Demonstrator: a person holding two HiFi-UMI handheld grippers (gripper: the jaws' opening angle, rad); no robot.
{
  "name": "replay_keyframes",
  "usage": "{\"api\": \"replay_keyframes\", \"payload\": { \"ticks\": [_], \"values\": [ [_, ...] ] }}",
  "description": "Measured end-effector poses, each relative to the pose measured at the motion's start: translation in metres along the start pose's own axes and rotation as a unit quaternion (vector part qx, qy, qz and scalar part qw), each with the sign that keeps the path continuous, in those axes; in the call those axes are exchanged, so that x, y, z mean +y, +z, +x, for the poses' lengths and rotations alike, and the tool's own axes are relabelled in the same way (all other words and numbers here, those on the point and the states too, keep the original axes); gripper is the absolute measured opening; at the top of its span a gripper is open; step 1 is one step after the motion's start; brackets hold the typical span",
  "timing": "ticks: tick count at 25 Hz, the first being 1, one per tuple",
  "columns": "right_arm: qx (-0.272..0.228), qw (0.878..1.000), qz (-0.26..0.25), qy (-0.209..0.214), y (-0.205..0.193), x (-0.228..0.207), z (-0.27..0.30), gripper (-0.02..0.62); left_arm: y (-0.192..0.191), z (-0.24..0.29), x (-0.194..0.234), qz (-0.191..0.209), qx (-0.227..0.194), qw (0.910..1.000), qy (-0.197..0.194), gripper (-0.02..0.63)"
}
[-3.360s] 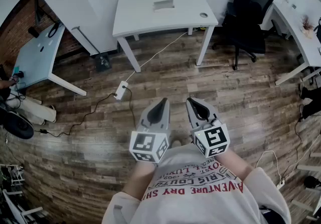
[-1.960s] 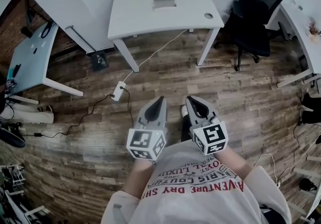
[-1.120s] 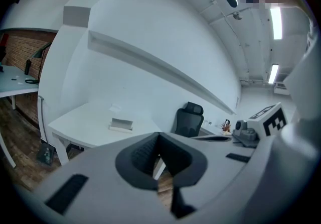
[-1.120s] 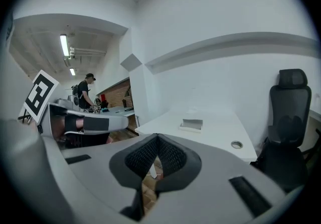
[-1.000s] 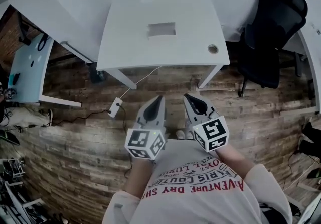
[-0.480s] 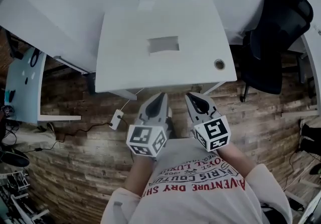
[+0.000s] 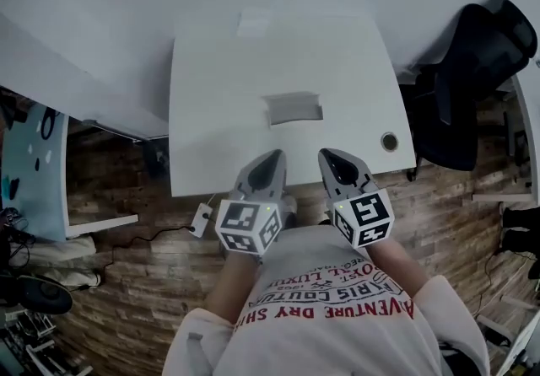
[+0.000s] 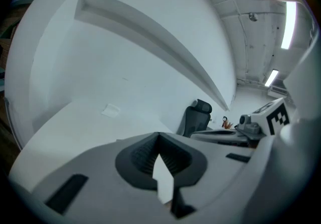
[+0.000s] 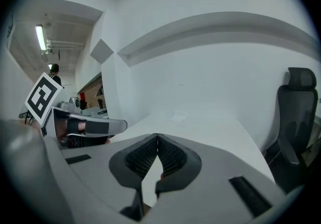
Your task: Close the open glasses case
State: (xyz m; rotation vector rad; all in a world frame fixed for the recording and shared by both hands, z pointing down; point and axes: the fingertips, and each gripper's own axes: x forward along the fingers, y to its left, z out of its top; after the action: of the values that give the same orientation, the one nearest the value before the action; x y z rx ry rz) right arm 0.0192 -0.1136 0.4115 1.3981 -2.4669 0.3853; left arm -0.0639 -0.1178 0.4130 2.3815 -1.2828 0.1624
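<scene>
step: reaching stage, case point(image 7: 293, 107) untouched
case: mid surface point(image 7: 211, 121), ahead of both grippers
left gripper point(image 7: 268, 166): fingers pressed together, empty
right gripper point(image 7: 335, 162): fingers pressed together, empty
next: reach forward, push lid down

Room over the table point(image 7: 211, 113).
Bare surface surrounds the case point(image 7: 293, 107); a chair point(image 7: 472, 71) stands beside the right edge.

Bright, even, washed-out whites. Glare from ceiling tubes point(image 8: 288, 23) at 2 o'clock. Fisheye bending, dark corners. Foreground possibly defocused.
</scene>
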Motion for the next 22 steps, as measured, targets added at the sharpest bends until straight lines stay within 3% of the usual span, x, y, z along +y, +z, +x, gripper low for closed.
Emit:
{"api": "replay_keyframes", "payload": {
  "ticks": [9,17,22],
  "values": [
    [0.025,1.0,0.018,-0.004,0.009,-0.029,0.059,0.012,-0.013,0.042,0.042,-0.017,0.047,0.9986,0.013,-0.003],
    [0.075,0.996,0.023,0.03,-0.009,-0.058,0.102,0.012,-0.063,0.083,0.074,-0.04,0.119,0.9904,0.058,-0.003],
    [0.105,0.994,0.004,0.043,-0.028,-0.078,0.123,0.012,-0.087,0.106,0.085,-0.049,0.14,0.9862,0.074,-0.003]
  ]
}}
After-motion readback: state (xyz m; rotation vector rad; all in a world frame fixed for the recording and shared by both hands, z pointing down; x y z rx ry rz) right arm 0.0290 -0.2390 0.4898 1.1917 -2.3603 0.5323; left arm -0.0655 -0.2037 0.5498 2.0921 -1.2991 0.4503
